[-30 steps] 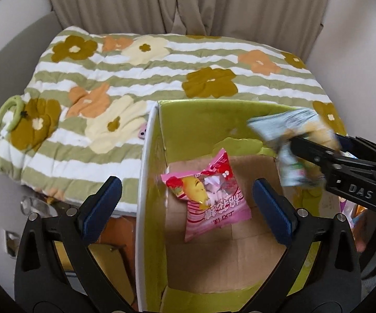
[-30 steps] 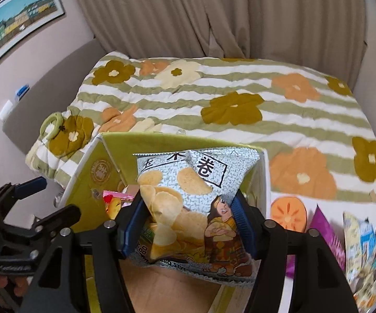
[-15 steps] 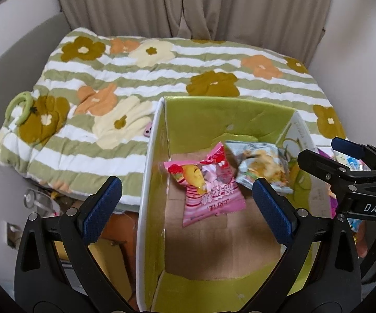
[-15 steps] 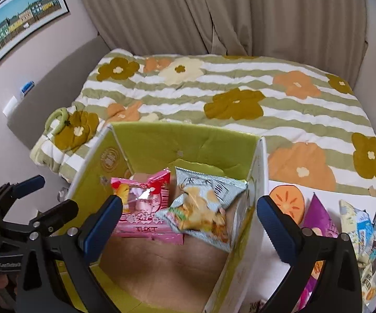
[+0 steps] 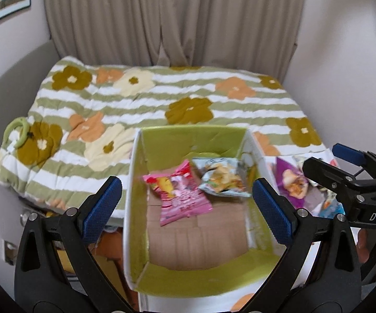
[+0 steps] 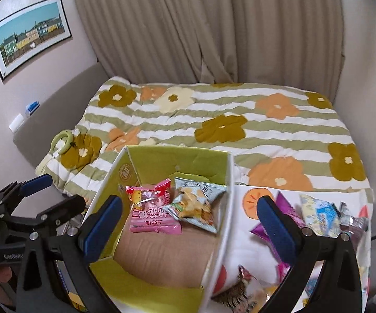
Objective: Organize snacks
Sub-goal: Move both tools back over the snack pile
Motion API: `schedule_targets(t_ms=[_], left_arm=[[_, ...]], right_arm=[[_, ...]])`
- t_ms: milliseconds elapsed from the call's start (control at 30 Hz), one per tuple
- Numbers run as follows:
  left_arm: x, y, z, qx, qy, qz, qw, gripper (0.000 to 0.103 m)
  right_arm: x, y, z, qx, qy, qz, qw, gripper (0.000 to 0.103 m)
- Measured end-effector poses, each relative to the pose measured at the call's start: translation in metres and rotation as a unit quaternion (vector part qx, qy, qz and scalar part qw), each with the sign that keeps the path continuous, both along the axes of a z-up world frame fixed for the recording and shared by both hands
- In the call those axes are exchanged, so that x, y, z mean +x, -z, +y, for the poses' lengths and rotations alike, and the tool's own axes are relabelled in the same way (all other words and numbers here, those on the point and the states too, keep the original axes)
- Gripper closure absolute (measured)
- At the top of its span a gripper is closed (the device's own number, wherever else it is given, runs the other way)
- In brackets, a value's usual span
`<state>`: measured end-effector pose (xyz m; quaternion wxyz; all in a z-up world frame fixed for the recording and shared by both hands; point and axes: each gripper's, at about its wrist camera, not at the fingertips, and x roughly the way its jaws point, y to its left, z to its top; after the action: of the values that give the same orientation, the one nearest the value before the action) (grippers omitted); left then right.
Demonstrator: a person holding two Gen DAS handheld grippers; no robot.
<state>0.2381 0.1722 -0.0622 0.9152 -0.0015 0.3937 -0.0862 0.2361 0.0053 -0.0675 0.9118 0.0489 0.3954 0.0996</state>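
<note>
A green cardboard box stands open on the bed. Inside lie a pink snack bag and a pale blue chip bag side by side. My left gripper is open and empty above the box. My right gripper is open and empty, above the box's right wall; it also shows in the left wrist view. Several loose snack packets, one purple, lie on a white cloth to the right of the box.
A striped flowered quilt covers the bed, with a green ring at its left edge. Curtains hang behind. A picture is on the left wall.
My right gripper has let go of the chip bag, which now lies in the box beside the pink bag. Both grippers have pulled up and back; the right one moved rightward.
</note>
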Motion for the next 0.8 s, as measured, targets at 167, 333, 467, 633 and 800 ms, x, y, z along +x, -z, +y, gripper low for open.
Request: schedule_targets(t_ms=[167, 333, 467, 633, 800], left_arm=[[-0.038, -0.022, -0.026, -0.006, 0.002, -0.033, 0.9994, 0.003], [-0.078, -0.033, -0.055, -0.013, -0.01, -0.057, 0.9983, 0.003], [-0.106, -0.029, -0.088, -0.028, -0.018, -0.055, 0.9979, 0.003], [-0.141, -0.016, -0.144, -0.027, -0.017, -0.051, 0.9982, 0.003], [-0.165, 0.005, -0.188, -0.014, -0.013, -0.045, 0.9988, 0.003]], right_arm=[[-0.043, -0.022, -0.032, -0.017, 0.024, -0.034, 0.999, 0.0], [-0.086, -0.037, -0.069, -0.03, 0.042, -0.062, 0.997, 0.0], [-0.124, -0.037, -0.106, -0.04, 0.052, -0.078, 0.995, 0.0], [-0.16, -0.027, -0.149, -0.044, 0.052, -0.069, 0.995, 0.0], [-0.187, -0.008, -0.189, -0.045, 0.054, -0.058, 0.996, 0.0]])
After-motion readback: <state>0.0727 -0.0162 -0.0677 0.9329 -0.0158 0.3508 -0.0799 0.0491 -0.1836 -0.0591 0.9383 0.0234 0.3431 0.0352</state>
